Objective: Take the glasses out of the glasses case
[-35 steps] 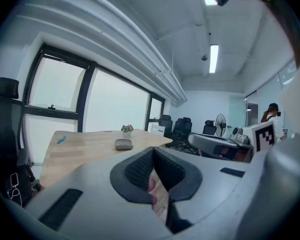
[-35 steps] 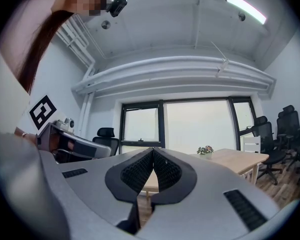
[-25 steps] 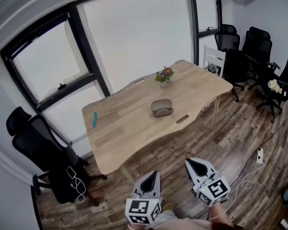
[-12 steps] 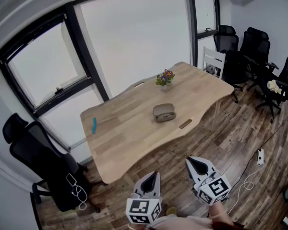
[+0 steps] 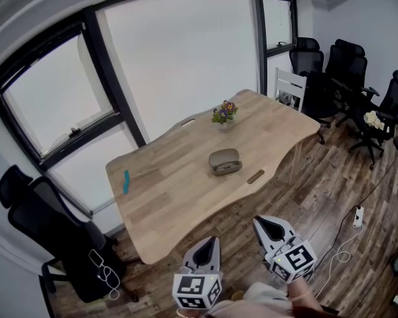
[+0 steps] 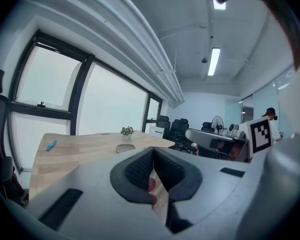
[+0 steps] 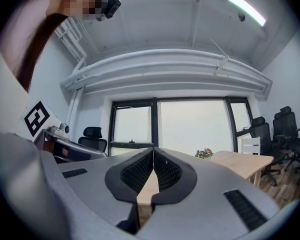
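A closed grey-brown glasses case (image 5: 225,161) lies near the middle of a wooden table (image 5: 179,191), a little toward its near edge. The same case (image 6: 125,148) shows far off in the left gripper view. My left gripper (image 5: 209,242) and right gripper (image 5: 263,224) hover low in the head view, well short of the table and over the floor. Both have their jaws pressed together with nothing between them. The glasses themselves are not visible.
A small pot of flowers (image 5: 223,112) stands behind the case, and a blue object (image 5: 126,181) lies near the table's left end. Black office chairs stand at the left (image 5: 36,220) and far right (image 5: 348,78). A power strip (image 5: 358,216) lies on the wood floor.
The view has shifted slightly, so the table sits a touch lower and more to the left. Both grippers stay shut in the same place at the bottom.
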The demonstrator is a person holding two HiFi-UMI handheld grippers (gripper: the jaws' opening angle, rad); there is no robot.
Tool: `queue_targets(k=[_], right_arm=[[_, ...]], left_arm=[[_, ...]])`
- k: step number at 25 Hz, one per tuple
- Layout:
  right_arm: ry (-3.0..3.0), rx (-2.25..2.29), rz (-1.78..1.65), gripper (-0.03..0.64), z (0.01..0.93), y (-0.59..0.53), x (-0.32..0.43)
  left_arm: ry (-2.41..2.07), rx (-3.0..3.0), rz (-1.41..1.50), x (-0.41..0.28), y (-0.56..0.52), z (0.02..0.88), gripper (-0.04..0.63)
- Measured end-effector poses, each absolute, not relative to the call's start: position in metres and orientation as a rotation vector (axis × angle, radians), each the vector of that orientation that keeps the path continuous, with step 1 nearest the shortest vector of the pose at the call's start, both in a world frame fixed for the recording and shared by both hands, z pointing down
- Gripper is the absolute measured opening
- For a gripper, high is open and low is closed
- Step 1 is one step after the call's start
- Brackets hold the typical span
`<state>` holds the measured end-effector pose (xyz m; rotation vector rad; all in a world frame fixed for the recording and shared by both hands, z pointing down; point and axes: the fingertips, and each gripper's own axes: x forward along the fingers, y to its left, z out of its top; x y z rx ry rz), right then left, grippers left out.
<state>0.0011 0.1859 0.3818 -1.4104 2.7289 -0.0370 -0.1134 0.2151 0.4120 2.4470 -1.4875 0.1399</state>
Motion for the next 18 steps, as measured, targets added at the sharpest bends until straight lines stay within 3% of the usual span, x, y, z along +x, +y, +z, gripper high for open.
queue_targets(k=[18], right_arm=[[2.739,-1.415,-0.017,0.001,0.393,0.14,0.008]], left_arm=[[-1.473,2.443,0.154,-0.102,0.169,0.421,0.002]])
